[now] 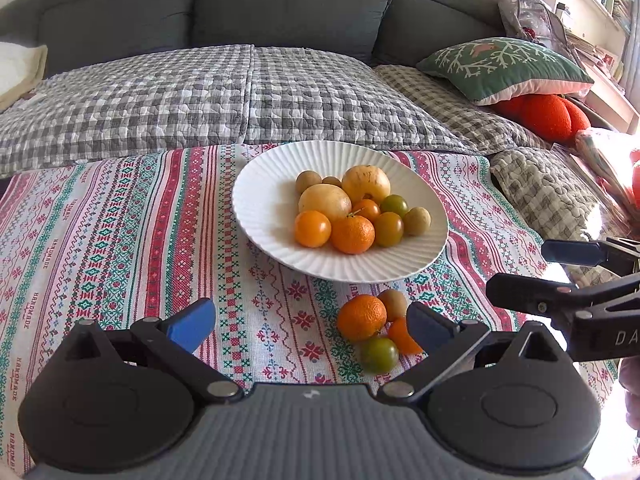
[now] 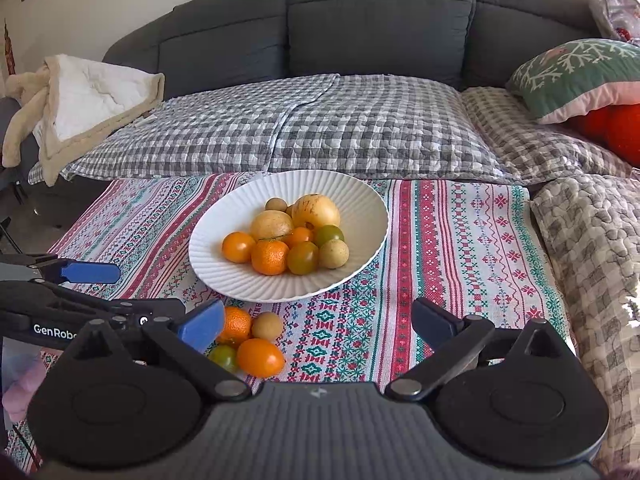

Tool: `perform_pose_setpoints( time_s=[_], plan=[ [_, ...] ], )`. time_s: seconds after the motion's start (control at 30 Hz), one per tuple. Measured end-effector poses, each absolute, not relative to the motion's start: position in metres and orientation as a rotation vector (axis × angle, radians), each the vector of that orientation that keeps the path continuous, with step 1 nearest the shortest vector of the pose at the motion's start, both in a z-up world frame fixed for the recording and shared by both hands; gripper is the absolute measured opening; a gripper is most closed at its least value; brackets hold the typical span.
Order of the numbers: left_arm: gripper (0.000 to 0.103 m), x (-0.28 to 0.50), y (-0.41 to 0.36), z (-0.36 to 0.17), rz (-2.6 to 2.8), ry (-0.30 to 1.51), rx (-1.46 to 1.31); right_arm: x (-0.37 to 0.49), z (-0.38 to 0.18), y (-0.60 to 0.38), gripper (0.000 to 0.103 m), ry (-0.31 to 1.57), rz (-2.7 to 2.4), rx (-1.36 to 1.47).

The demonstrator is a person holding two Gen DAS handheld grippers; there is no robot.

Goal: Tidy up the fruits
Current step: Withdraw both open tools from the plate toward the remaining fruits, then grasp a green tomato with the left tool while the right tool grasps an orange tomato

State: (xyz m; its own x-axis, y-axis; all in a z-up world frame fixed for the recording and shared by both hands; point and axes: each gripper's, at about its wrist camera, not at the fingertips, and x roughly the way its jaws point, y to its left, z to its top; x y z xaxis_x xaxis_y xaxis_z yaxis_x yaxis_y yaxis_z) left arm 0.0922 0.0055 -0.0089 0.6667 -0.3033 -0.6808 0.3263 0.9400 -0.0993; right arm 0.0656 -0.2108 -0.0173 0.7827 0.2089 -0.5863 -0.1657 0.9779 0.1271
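Note:
A white ribbed plate point(image 1: 264, 200) point(image 2: 368, 208) on the patterned cloth holds several fruits: yellow round ones, orange and green tomatoes, a mandarin, small brown longans. Four loose fruits lie in front of it: a mandarin point(image 1: 361, 317) point(image 2: 237, 325), a brown longan point(image 1: 393, 304) point(image 2: 267, 326), a green tomato point(image 1: 379, 354) point(image 2: 224, 357) and an orange tomato point(image 1: 402, 336) point(image 2: 260, 357). My left gripper point(image 1: 312, 326) is open and empty, its right finger beside the loose fruits. My right gripper point(image 2: 320, 320) is open and empty, to their right; it also shows in the left wrist view point(image 1: 532, 270).
The patterned tablecloth point(image 1: 120, 240) point(image 2: 460, 240) covers a low table before a grey sofa point(image 1: 280, 4) with checked quilts point(image 1: 160, 96). A green cushion point(image 1: 504, 68) and an orange plush point(image 1: 548, 112) lie at the right. A cream blanket point(image 2: 80, 96) lies at the left.

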Motion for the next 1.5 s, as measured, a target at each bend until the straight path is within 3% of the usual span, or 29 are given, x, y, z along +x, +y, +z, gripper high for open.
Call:
perform_pose_setpoints(
  time_s=[0.83, 1.23, 1.5],
  plan=[
    [0.085, 0.075, -0.013, -0.055, -0.413, 0.756, 0.113, 0.054, -0.06, -0.217, 0.101, 0.714, 0.172, -0.023],
    [0.048, 0.079, -0.028, -0.059, -0.461, 0.768, 0.105, 0.052, -0.07, -0.232, 0.101, 0.745, 0.164, -0.031],
    [0.004, 0.079, -0.034, -0.057, -0.498, 0.773, 0.115, 0.051, -0.073, -0.233, 0.101, 0.755, 0.169, -0.037]
  ],
)
